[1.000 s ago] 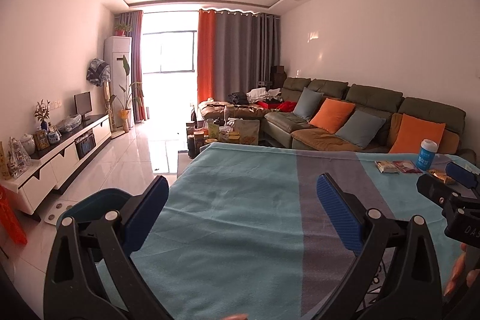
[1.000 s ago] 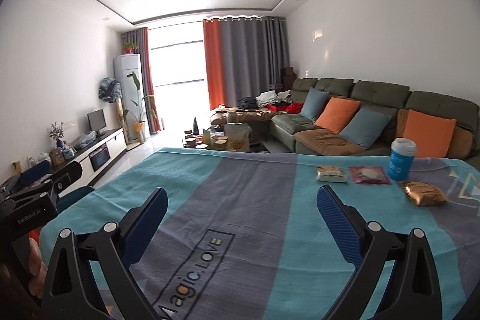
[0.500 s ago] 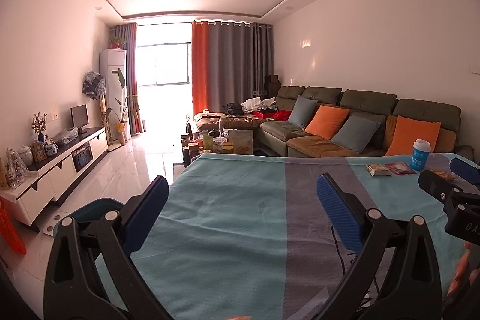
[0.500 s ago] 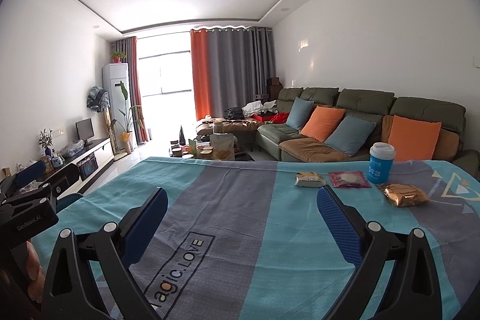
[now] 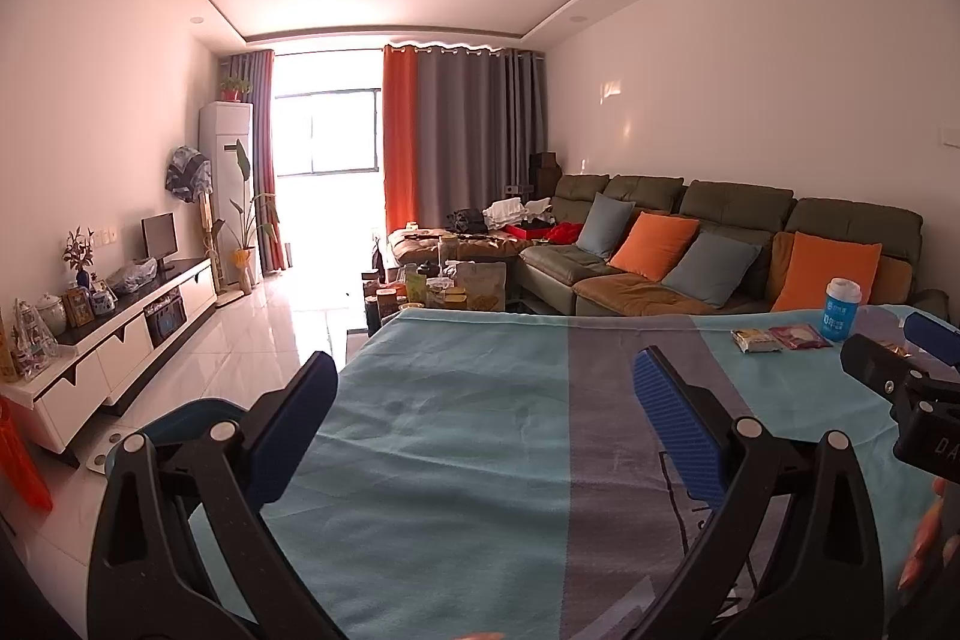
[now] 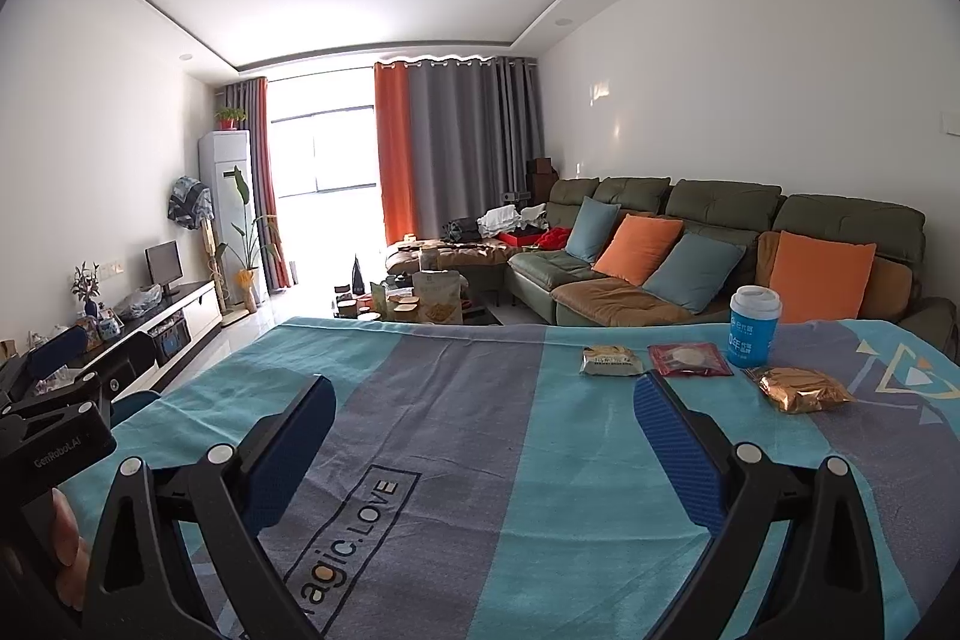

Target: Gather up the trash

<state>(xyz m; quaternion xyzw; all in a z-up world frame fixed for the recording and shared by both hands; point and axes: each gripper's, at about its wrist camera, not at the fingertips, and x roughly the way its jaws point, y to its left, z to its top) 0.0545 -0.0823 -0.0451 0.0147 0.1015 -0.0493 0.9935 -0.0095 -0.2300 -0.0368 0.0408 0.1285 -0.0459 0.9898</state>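
Trash lies ahead of your right gripper (image 6: 485, 424), beyond its right jaw: gold packet (image 6: 804, 389), red packet (image 6: 689, 359), pale packet (image 6: 611, 361), blue cup (image 6: 754, 327). Both grippers stand spread and empty, the left gripper (image 5: 485, 415) well apart from it. Packets look light, crinkly and slippery, so pinch an edge; the cup likely crushes, so grasp mid-wall.

Both wrist views look low across the striped tablecloth (image 5: 456, 436) (image 6: 540, 436) toward the sofa (image 5: 738, 214) (image 6: 720, 202). The left sits farther left. The 2 share the blue cup (image 5: 841, 303) (image 6: 753, 328).
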